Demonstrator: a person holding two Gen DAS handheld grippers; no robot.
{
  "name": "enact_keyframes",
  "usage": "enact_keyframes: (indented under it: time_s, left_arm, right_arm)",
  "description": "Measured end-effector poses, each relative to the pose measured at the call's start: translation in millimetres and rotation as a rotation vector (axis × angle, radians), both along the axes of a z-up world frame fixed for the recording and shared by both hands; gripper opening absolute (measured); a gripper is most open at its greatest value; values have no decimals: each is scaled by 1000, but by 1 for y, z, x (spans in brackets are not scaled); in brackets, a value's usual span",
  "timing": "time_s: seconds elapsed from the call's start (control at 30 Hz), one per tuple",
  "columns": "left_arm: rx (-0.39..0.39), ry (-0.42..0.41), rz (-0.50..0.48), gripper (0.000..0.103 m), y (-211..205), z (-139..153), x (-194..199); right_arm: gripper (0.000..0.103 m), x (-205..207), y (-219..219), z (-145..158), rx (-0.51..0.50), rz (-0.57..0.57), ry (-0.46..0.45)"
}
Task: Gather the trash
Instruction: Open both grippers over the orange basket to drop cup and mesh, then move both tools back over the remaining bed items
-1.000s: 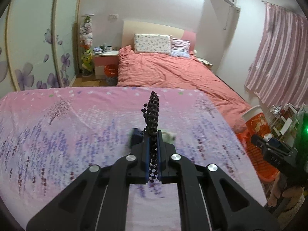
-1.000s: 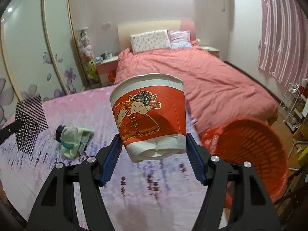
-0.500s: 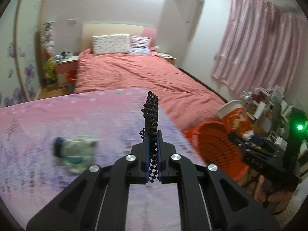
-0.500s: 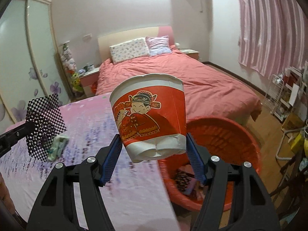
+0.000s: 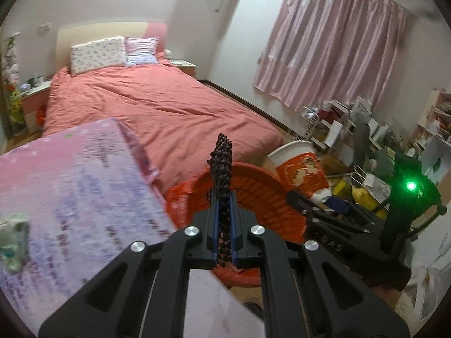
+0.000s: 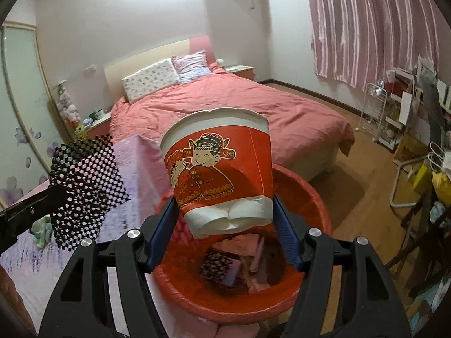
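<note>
My right gripper [image 6: 224,222] is shut on a red and white paper cup [image 6: 218,174] with a cartoon figure, held over the orange trash basket [image 6: 315,197]. The basket holds several scraps, one of them a black checkered piece [image 6: 215,262]. My left gripper [image 5: 224,211] is shut on a black and white checkered mesh sheet [image 5: 221,169], seen edge on above the basket's near rim [image 5: 262,194]. In the right wrist view that mesh sheet [image 6: 87,188] hangs at the left, beside the cup. The cup [image 5: 301,169] shows in the left wrist view too, beyond the basket.
A table with a pink and purple floral cloth [image 5: 70,191] stands left of the basket, with a crumpled plastic bottle [image 5: 12,239] on it. A bed with a red cover [image 5: 146,107] lies behind. Cluttered racks [image 6: 400,112] and a pink curtain [image 5: 324,50] fill the right side.
Both grippers have swung right, from over the table to over the orange basket, each keeping its load. The bottle has slid to the left edge of the views.
</note>
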State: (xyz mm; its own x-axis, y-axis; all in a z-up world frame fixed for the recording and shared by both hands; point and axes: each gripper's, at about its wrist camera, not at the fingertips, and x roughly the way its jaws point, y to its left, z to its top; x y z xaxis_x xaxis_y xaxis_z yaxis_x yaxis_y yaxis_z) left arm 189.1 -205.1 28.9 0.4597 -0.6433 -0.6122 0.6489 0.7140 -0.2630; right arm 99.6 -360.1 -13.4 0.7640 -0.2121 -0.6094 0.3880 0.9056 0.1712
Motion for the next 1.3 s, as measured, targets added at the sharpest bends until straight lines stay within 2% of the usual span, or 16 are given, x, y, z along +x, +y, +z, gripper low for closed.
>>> enact_keyframes:
  time_s: [0.1,0.17,0.2,0.23,0.27,0.3,0.5,0.67,0.87,1.0,1.13,1.3]
  left_arm:
    - [16,15,-26,8,-25,-15,2]
    - [45,28,-21,21,-39,-27,8]
    - [57,34,-15,39,-44,-32,10]
    - [72,38,1,49,-46,-38,12]
    - [82,41,14,49,-46,-44,15]
    - [89,47,20,49,-46,-48,17]
    - [132,46,84,52,-10,-60,26]
    - [165,3,144,56,37,-57,20]
    - [183,-46,248,61,106,-50,13]
    - [206,-77,343,65,162,-48,11]
    - [230,-81,451,67,228,-52,11]
    - [216,-44,590,67,303,-58,15]
  right_arm:
    - [66,3,-14,-9,20,-16,9]
    - [67,6,-23,-16,45,-12,11]
    - [68,8,-27,-20,55,-11,19]
    - [69,10,-31,-25,66,-11,30]
    - [77,12,-34,-30,73,-12,39]
    - [80,11,-38,-32,75,-15,42]
    - [81,7,-36,-39,90,-19,57]
    - [81,11,-22,-34,65,22,58]
    - [81,21,35,-23,20,128,54]
    - [80,36,91,-22,12,241,58]
    - [71,53,148,-21,8,358,67]
    - [62,76,224,-20,15,511,69]
